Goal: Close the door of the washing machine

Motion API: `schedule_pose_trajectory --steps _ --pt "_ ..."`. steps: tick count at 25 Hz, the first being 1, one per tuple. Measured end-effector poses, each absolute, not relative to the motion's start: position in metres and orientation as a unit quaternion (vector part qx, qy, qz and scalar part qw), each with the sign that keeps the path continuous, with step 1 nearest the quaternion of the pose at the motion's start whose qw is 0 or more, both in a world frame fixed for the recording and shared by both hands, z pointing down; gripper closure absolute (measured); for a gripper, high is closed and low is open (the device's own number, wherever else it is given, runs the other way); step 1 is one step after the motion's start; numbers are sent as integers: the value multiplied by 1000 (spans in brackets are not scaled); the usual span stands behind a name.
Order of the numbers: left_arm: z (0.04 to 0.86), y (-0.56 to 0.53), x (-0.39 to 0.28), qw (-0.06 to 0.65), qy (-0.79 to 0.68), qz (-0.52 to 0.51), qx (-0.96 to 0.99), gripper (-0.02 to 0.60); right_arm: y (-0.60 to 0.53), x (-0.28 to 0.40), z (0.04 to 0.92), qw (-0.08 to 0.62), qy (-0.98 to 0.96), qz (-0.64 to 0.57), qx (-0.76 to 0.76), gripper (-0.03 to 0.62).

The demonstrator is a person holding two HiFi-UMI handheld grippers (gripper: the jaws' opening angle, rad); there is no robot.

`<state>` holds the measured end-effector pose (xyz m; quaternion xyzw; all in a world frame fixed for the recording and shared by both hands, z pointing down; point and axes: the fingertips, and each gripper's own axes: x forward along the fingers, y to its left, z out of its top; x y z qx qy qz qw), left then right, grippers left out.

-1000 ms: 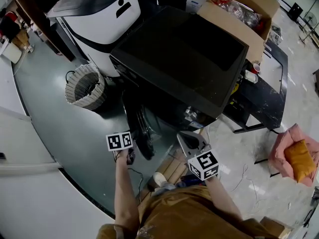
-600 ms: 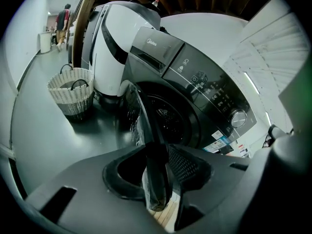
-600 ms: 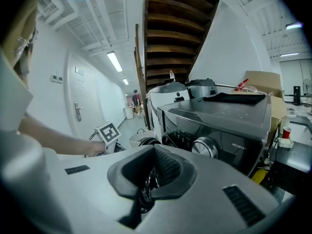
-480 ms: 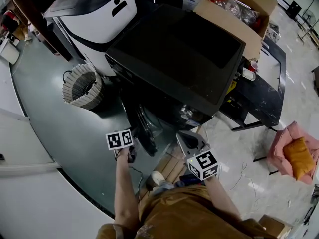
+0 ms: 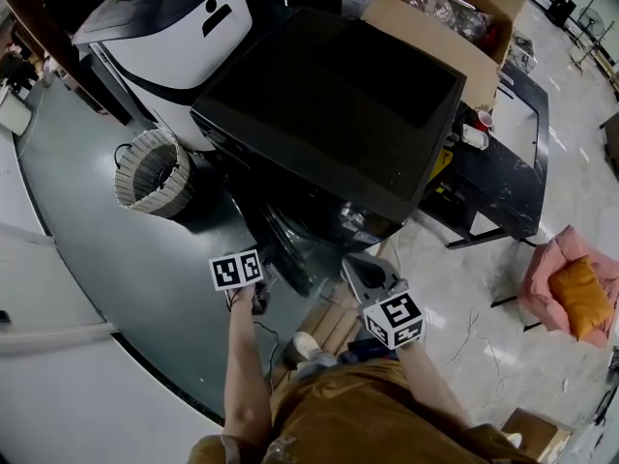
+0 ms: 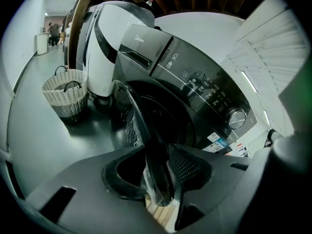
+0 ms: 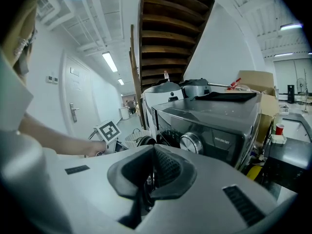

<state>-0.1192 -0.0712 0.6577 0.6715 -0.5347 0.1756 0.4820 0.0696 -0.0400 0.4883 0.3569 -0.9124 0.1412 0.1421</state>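
Observation:
The black front-loading washing machine (image 5: 329, 104) fills the middle of the head view, and its round door (image 5: 287, 246) stands ajar, swung out to the left. In the left gripper view the door's rim (image 6: 139, 126) runs down between my left gripper's (image 6: 158, 172) pads, which are shut on that edge. The left gripper's marker cube (image 5: 236, 270) sits just below the door. My right gripper (image 5: 372, 276) hovers in front of the machine's right front corner, jaws together and empty. Its own view shows the control panel with a round knob (image 7: 189, 143) ahead.
A wicker basket (image 5: 153, 172) stands on the floor left of the machine, beside a white appliance (image 5: 174, 27). A cardboard box (image 5: 455, 27) and a black table (image 5: 503, 162) lie to the right. A pink cushion (image 5: 571, 293) is far right. Wooden slats (image 5: 334, 322) lie under the machine's front.
The door has swung closer to the machine's front, with the left gripper following it to the right. The right gripper has barely shifted.

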Motion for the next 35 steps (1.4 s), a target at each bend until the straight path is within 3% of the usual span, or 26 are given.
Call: schedule_pose_trajectory --steps 35 --pt "654 -117 -69 493 -502 140 697 416 -66 101 495 139 -895 155 394 581"
